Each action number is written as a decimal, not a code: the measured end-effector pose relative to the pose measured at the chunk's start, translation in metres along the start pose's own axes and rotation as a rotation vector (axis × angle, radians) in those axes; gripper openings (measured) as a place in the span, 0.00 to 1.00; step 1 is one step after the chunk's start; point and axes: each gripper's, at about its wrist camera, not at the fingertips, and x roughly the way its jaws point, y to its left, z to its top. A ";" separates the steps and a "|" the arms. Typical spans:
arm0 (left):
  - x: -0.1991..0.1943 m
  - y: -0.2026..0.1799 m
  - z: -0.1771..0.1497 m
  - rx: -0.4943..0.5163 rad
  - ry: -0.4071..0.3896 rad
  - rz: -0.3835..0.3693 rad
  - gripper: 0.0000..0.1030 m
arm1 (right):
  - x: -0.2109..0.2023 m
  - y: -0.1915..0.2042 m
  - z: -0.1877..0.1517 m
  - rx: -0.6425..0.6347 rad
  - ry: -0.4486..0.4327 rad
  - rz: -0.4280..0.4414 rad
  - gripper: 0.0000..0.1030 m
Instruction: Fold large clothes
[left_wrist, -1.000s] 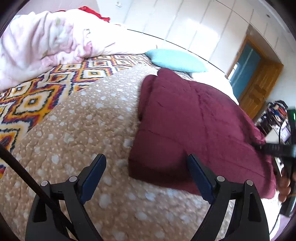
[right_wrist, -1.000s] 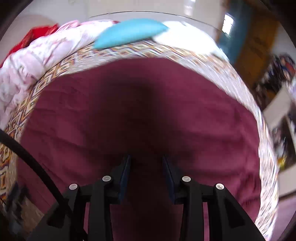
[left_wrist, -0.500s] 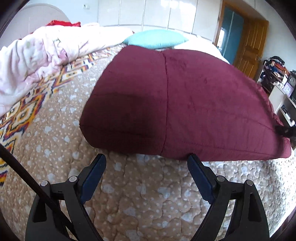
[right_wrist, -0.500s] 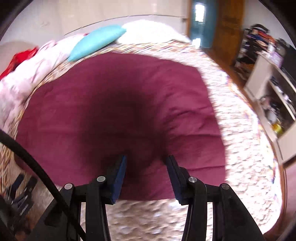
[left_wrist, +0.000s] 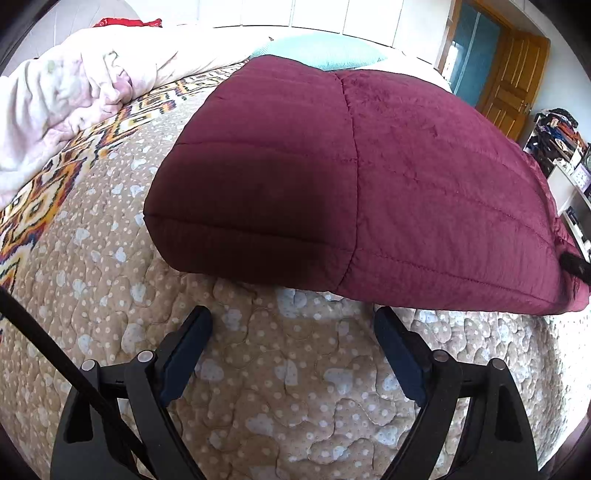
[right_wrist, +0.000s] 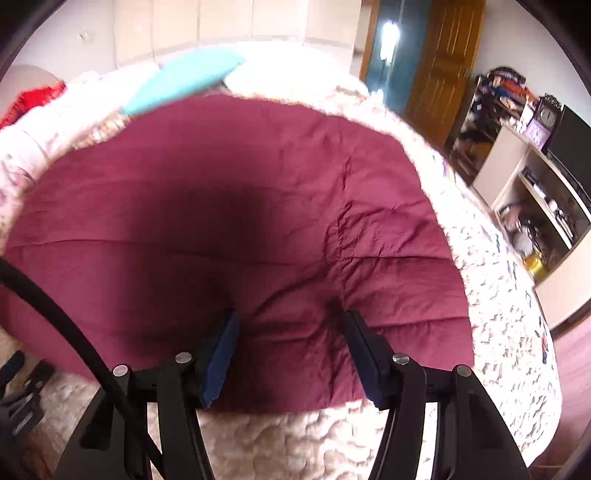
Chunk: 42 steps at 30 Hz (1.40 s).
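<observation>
Your left gripper (left_wrist: 291, 328) hovers wide open and empty over the tan dotted quilted bedspread (left_wrist: 295, 387), just near of the folded maroon quilted garment (left_wrist: 369, 177) lying mid-bed. Your right gripper (right_wrist: 290, 332) is opening, its fingers (right_wrist: 221, 354) straddling the garment's near edge without pinching it.

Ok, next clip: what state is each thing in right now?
Maroon quilted garment: folded, lying flat on the beige dotted quilt.
Left claw: open, empty, just short of the garment's edge.
Right claw: jaws opening, garment's near edge between them.
Brown wooden door: open.
</observation>
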 end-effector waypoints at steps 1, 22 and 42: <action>0.000 0.001 0.000 -0.001 -0.001 0.001 0.86 | -0.005 0.000 -0.006 -0.003 -0.004 0.002 0.61; 0.009 -0.014 0.006 0.066 0.062 0.082 0.94 | -0.051 -0.066 -0.122 0.080 -0.046 0.102 0.63; -0.159 -0.057 -0.043 0.014 -0.305 0.034 0.92 | -0.089 -0.085 -0.146 0.090 -0.135 0.111 0.68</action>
